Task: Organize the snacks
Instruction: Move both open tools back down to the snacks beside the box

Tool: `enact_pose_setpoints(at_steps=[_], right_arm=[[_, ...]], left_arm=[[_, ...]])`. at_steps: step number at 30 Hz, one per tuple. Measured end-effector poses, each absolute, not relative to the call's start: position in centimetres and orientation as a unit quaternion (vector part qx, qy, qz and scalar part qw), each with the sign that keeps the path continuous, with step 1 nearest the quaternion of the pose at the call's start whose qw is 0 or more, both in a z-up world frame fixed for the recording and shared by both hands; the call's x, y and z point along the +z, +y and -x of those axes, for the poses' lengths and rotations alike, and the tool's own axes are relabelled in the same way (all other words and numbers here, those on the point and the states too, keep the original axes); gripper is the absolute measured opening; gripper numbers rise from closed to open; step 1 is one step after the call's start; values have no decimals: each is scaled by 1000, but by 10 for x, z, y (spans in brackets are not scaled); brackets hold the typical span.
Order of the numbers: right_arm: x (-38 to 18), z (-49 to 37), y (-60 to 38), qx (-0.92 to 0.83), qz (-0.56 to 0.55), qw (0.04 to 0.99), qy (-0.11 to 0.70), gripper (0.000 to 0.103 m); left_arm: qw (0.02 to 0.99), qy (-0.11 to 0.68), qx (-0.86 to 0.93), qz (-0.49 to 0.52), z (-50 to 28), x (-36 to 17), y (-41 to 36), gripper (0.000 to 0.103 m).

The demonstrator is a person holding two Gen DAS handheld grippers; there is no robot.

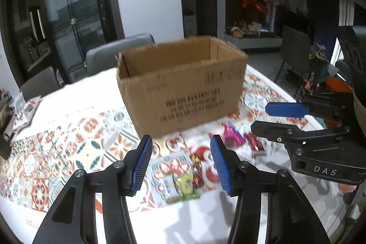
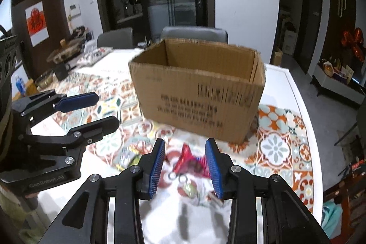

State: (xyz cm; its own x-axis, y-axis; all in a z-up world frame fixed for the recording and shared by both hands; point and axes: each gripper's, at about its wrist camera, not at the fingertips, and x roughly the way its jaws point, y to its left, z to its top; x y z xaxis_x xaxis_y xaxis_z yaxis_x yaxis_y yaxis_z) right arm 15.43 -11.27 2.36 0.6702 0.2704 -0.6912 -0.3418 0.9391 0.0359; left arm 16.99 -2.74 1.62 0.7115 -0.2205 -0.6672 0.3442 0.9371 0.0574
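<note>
Left wrist view: left tool (image 1: 180, 161) spread, ribbed blue pads, above crinkly green snack packet (image 1: 185, 184) on tile-patterned desk (image 1: 68, 129). Right tool (image 2: 185, 166) spread above glossy pink packet (image 2: 191, 160); corrugated cardboard box (image 2: 199, 88) stands beyond.

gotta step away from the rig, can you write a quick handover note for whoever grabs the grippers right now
Left gripper: open, empty, above the snacks.
Right gripper: open, empty, over the pink snack packet.
Cardboard box: open-topped, upright on the patterned tablecloth, beyond both grippers. No snack shows over its rim; its floor is hidden.
Snacks: the green packet, the pink packet and a red packet all lie loose on the cloth in front of the box.
Done: nothing visibly packed.
Left: pick up each packet and place it in the box. The frames are blurred, so check for small pieces.
</note>
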Motion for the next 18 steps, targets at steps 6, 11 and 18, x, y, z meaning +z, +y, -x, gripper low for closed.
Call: enact_pose_setpoints(at_steps=[6, 11, 18], right_arm=[[-2, -150, -111, 178, 68, 895, 403, 38], [-24, -154, -111, 184, 73, 878, 435, 38], [-51, -165, -111, 195, 75, 857, 471, 38]], left_arm=[[904, 380, -171, -98, -164, -14, -34, 52], [888, 411, -180, -99, -168, -36, -38, 52], [870, 445, -189, -91, -181, -62, -41, 52]])
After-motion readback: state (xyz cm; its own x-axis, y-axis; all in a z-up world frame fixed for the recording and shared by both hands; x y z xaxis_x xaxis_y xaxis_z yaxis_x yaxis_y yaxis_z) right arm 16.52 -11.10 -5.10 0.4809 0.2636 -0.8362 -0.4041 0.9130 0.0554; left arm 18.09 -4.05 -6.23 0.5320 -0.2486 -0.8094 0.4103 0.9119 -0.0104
